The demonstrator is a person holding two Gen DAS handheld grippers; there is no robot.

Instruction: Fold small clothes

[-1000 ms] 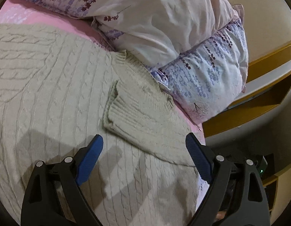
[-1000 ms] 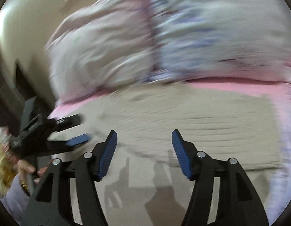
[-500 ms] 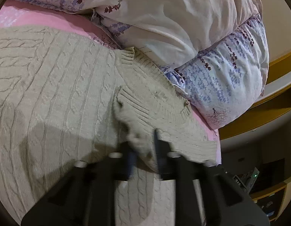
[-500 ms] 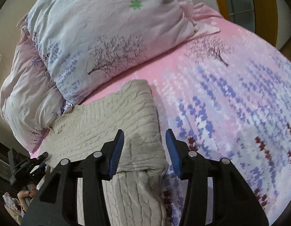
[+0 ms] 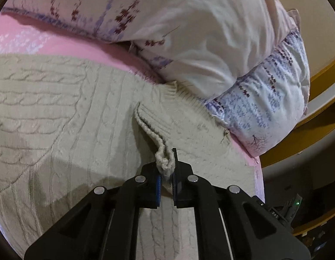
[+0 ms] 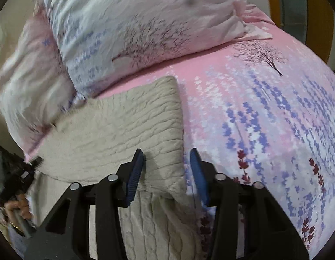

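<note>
A beige cable-knit sweater [image 5: 65, 130] lies spread on the pink bed. My left gripper [image 5: 166, 177] is shut on the ribbed cuff [image 5: 165, 162] of its folded-in sleeve and pinches it just above the sweater's body. In the right wrist view the sweater [image 6: 124, 134] shows a folded part with its right edge on the sheet. My right gripper [image 6: 167, 173] is open and straddles the lower right corner of that fold, its left finger over the knit, its right finger over the sheet. The left gripper [image 6: 28, 169] shows small at the far left there.
Two floral pillows [image 5: 210, 32] lie against the sweater's far edge; they also show in the right wrist view [image 6: 124, 26]. The pink flowered sheet [image 6: 264, 119] stretches to the right. A wooden bed frame [image 5: 319, 82] and a dark gap lie past the bed's right edge.
My left gripper went from wide open to shut on the sleeve cuff. My right gripper swung to the sweater's right edge, narrowed, and now sits lower over the fold's corner.
</note>
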